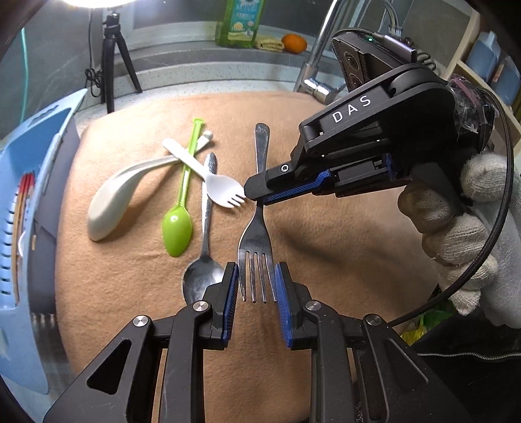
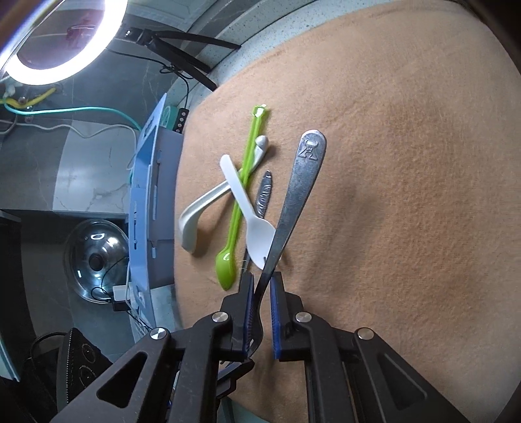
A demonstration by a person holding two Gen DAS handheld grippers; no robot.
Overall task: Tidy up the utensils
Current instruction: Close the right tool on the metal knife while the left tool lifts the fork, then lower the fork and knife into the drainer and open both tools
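**Supervisor:** Report the state of both tongs and the position of the workpiece.

**Operator:** I have the left tongs (image 1: pixel 257 283) pinching the tined head of the stainless-steel dinner fork (image 1: pixel 259 208), one pad on each outer tine. The right tongs (image 1: pixel 257 195) are pressed together on the fork's narrow neck; in the right wrist view the handle runs up from between the pads toward 12 o'clock. The fork lies on the tan fleece cloth (image 1: pixel 325 247) covering the tabletop, at 3 o'clock of the other utensils.

**Supervisor:** Procedure for the step in hand?

**Operator:** My judgement: only one grip should carry the fork. I would let the left tongs spread first, then raise the fork by the neck, keeping it level so it does not pivot. The white plastic spork (image 1: pixel 215 179) touches the right tongs at 9 o'clock; I would lift straight up to avoid dragging it. The lime-green long-handled plastic spoon (image 1: pixel 177 232), steel spoon (image 1: pixel 203 260) and white ceramic soup spoon (image 1: pixel 107 208) lie further toward 9 o'clock. The pale-blue plastic rack (image 1: pixel 49 136) at 9 o'clock looks like the destination.

**Supervisor:** Legible markings?

**Operator:** "DAS" in white capitals on the right tongs' housing. The fork handle's end carries an embossed emblem; I cannot read it. The green bottle (image 1: pixel 239 22) label at 12 o'clock is too blurred.
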